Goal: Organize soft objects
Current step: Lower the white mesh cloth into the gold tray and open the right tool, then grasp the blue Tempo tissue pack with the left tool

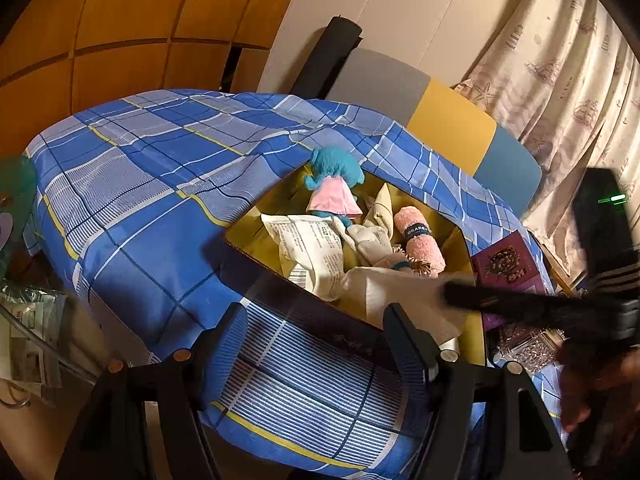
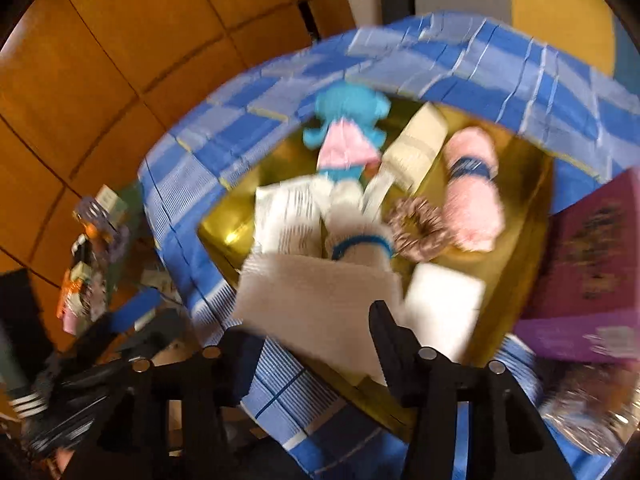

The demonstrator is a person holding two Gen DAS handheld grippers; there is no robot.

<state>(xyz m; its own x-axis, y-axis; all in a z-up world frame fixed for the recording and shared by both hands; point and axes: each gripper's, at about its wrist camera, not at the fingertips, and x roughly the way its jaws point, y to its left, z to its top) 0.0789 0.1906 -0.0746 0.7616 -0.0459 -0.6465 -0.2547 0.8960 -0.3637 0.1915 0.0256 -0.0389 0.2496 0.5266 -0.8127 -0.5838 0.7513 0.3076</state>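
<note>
Right of centre in both views, the gold-lined box (image 1: 472,256) already holds the blue plush (image 1: 334,184), pink towel roll (image 1: 420,240) and cloths, while both grippers (image 1: 316,344) (image 2: 312,344) hang released and empty, suggesting little remains.

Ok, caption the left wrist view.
Open left gripper hovers near a gold-lined box of soft toys on plaid cloth.

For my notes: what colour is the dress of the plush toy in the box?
Pink, on a turquoise plush toy; the left wrist view shows it best.
</note>
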